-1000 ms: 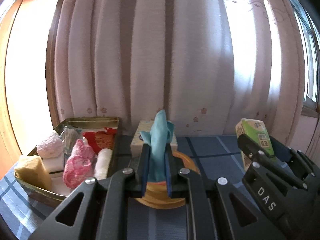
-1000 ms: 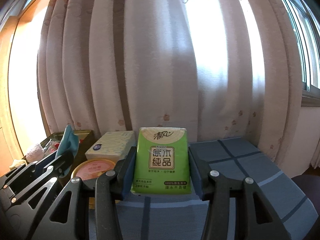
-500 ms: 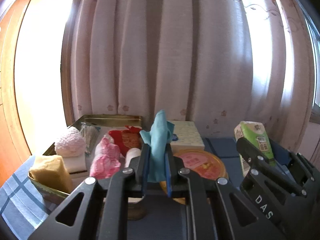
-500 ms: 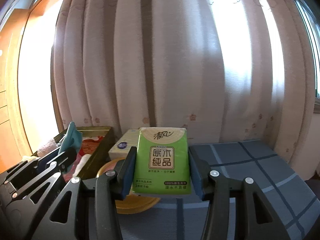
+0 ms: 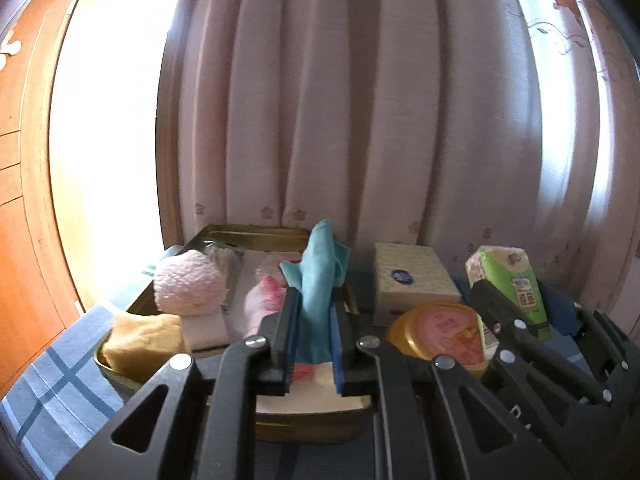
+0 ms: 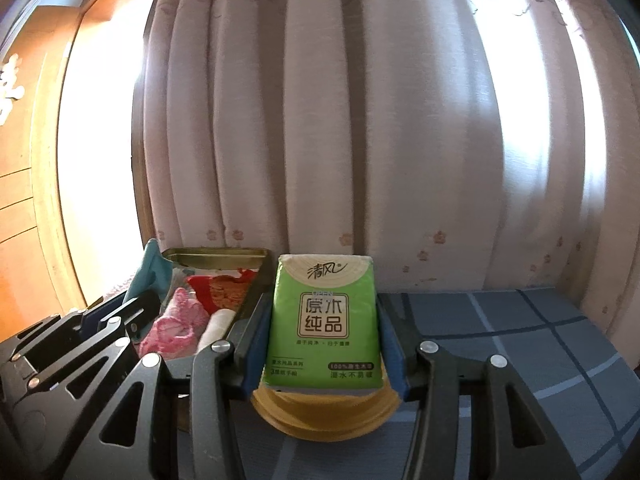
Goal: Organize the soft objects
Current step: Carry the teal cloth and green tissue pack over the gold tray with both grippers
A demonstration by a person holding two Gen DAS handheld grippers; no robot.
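Note:
My left gripper [image 5: 312, 344] is shut on a teal cloth [image 5: 318, 280] and holds it over the near right part of a gold metal tin [image 5: 248, 232]. The tin holds a pink fluffy ball [image 5: 188, 288], a yellow sponge [image 5: 144, 340], a pink lace piece [image 5: 260, 304] and white folded items. My right gripper [image 6: 322, 344] is shut on a green tissue pack [image 6: 324, 320], held upright above a round yellow lid [image 6: 324, 412]. In the right wrist view the tin [image 6: 216, 256] lies to the left, with a red cloth [image 6: 216, 288] in it.
A pale yellow tissue box [image 5: 412, 280] stands right of the tin, with a round yellow container with a pink lid [image 5: 440, 332] in front of it. The table has a blue checked cloth [image 6: 520, 328]. Pink curtains [image 5: 360, 120] hang close behind.
Both grippers have moved left with their loads. The teal cloth went from over the round container to over the tin. The tissue pack now sits over the round container.

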